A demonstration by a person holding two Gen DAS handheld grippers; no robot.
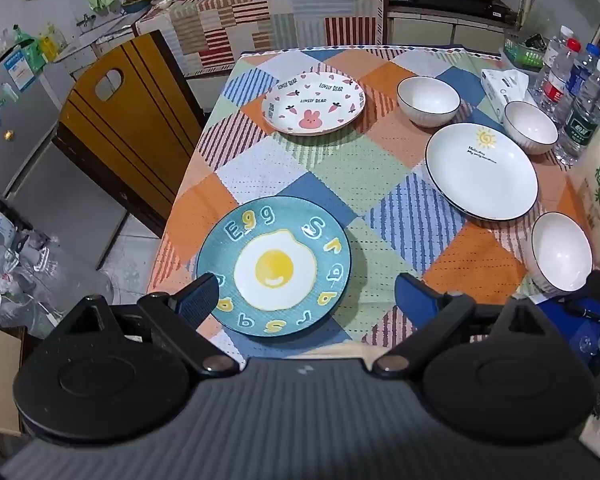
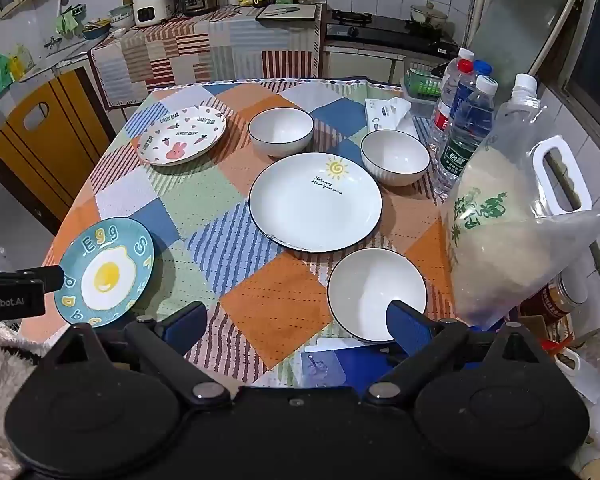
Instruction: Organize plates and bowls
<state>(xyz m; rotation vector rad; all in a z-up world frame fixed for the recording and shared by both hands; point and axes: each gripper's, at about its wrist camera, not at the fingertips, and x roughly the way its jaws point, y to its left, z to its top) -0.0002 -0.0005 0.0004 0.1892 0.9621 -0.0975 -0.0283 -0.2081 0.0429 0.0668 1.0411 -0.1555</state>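
Small kitchen; the worktop (image 2: 268, 312) carries a patchwork cloth with three plates and three bowls laid out singly, nothing stacked yet. Landmark: the sun plate (image 2: 315, 201), roughly mid-cloth. Egg plate (image 1: 274, 265) lies at the near left corner from it; the bunny plate (image 2: 181, 140) is to its far left; two bowls sit behind it, far bowl (image 2: 281, 131) and right bowl (image 2: 395, 157); the near bowl (image 2: 377, 294) is just in front of it, beside a rice bag (image 2: 516, 232). Left claw (image 1: 308, 294): fingers apart, empty, egg plate directly ahead, one finger over its near left rim; contact cannot be judged. Right claw (image 2: 298, 326): fingers apart, empty, one finger overlapping the near bowl in view. Judgement: left claw is nearer the egg plate, right claw nearer the near bowl; plates are round, so no long axis constrains approach.
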